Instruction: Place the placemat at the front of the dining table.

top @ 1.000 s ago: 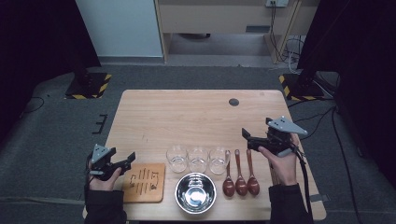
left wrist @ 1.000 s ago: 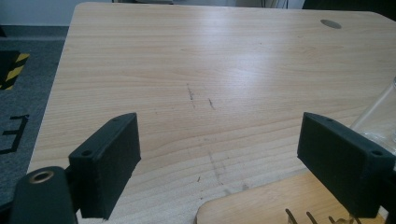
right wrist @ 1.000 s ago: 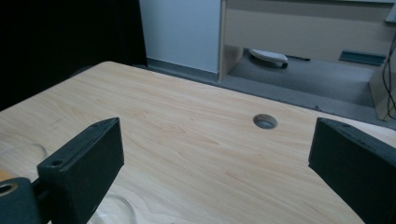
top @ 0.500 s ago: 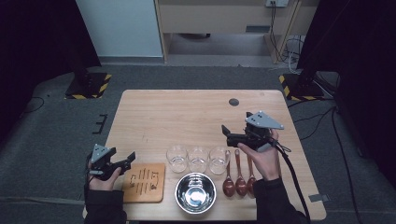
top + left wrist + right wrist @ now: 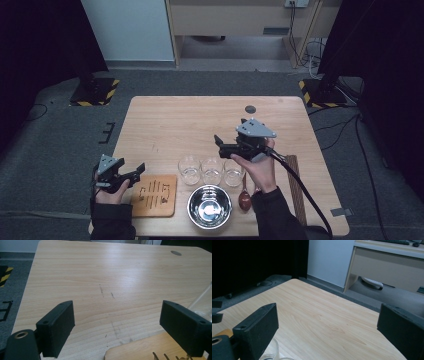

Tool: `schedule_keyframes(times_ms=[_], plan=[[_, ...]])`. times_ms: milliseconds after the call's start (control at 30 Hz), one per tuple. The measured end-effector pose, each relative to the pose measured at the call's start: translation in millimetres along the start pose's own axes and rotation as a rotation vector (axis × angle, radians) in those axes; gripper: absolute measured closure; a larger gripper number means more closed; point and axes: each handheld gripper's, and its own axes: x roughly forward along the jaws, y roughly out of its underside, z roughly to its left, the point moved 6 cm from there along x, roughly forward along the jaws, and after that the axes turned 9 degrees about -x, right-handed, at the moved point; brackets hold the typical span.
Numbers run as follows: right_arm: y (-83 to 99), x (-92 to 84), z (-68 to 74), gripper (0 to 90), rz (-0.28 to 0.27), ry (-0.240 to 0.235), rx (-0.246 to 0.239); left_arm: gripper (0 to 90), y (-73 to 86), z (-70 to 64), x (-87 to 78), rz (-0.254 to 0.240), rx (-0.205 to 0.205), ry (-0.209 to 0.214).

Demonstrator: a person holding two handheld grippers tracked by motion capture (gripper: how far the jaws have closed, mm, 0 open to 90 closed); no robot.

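Note:
Three clear glasses (image 5: 211, 170) stand in a row near the table's front, with a steel bowl (image 5: 210, 206) in front of them. My right gripper (image 5: 218, 142) hovers just above and behind the glasses and points left, its jaws wide open and empty. Its own view has the gripper (image 5: 327, 335) over bare wood with a glass rim (image 5: 270, 353) at the bottom. A brown spoon (image 5: 244, 198) lies beside my right wrist. My left gripper (image 5: 140, 170) rests at the front left by a small wooden board (image 5: 154, 195). In its own view that gripper (image 5: 115, 327) is open on nothing.
A dark strip (image 5: 296, 190) lies along the table's front right. A round cable hole (image 5: 250, 109) sits at the back of the tabletop (image 5: 175, 125). One glass (image 5: 203, 302) stands at the right edge of the left gripper view, and the board's corner (image 5: 135, 352) at its bottom.
My right gripper has moved left from the table's right side to above the row of glasses, and the hand now covers most of the spoons. The left gripper has stayed still.

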Motion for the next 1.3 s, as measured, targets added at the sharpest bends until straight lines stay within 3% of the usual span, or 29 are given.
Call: schedule_keyframes(times_ms=[167,467,700,1300], plan=[[-0.9,10.8,15.7,4.0,0.023,-0.003,-0.011,11.9,1.1,0.5,1.0,0.006,0.001,0.001],[-9.2,24.6,43.5,4.1,0.018,-0.034,-0.03,11.9,2.3,2.1,2.4,0.012,-0.001,0.003],[-14.2,34.3,67.3,4.4,0.01,-0.082,-0.01,11.8,2.8,2.8,3.1,0.012,-0.005,0.003],[-30.8,48.7,120.5,4.6,0.002,-0.155,-0.039,11.6,2.7,9.3,1.8,0.012,-0.021,0.002]])
